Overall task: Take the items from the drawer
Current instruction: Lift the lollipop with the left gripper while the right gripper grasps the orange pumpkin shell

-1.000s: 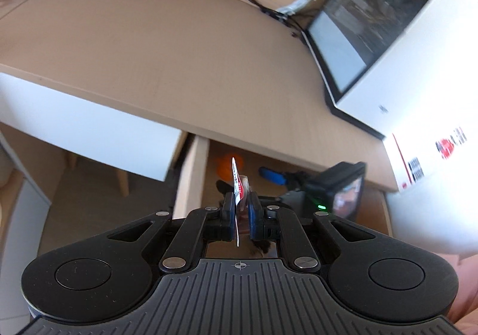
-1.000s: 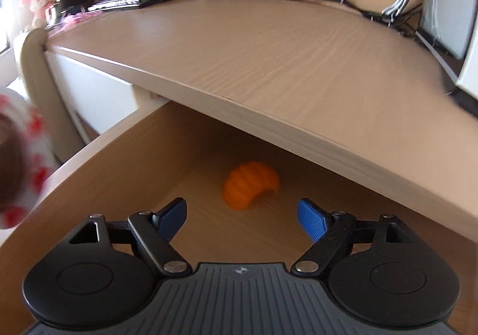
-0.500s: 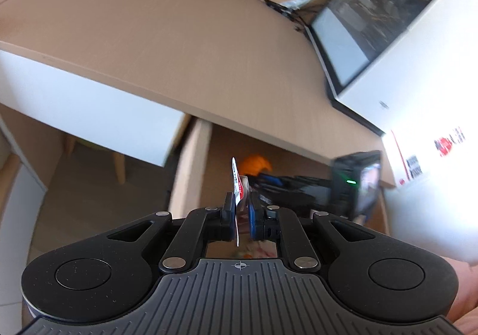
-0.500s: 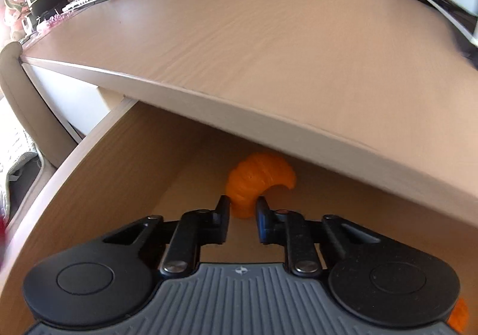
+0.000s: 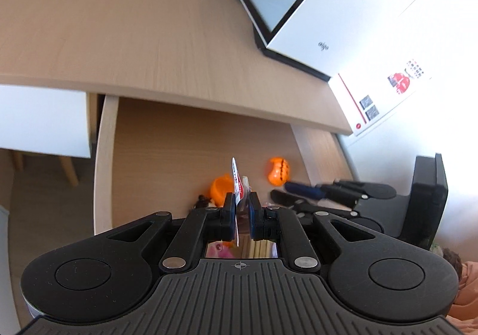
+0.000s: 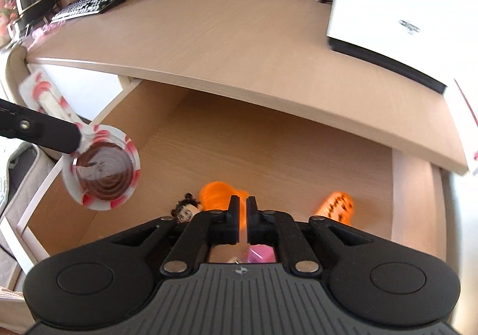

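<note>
Below a light wooden desk (image 6: 239,45), the open wooden drawer (image 6: 269,140) holds an orange plastic croissant (image 6: 215,191), with an orange pumpkin toy (image 6: 334,206) at its 3 o'clock. The left gripper (image 5: 241,200) clamps a red-and-white dessert cup (image 6: 101,167), lifted out. The right gripper (image 6: 242,209), jaws narrow, meets the croissant; whether it grips it I cannot tell. Most of the task remains.

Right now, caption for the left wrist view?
Left gripper pinches a red-and-white sealed cup by its tab above the open drawer, right gripper alongside.

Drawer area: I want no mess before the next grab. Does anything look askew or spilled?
The red-and-white cup in the left gripper is pinched by its rim and hangs on its side by the left wall of the drawer, brown inside facing sideways. Nothing looks spilled; whether it is sealed is unclear.
</note>
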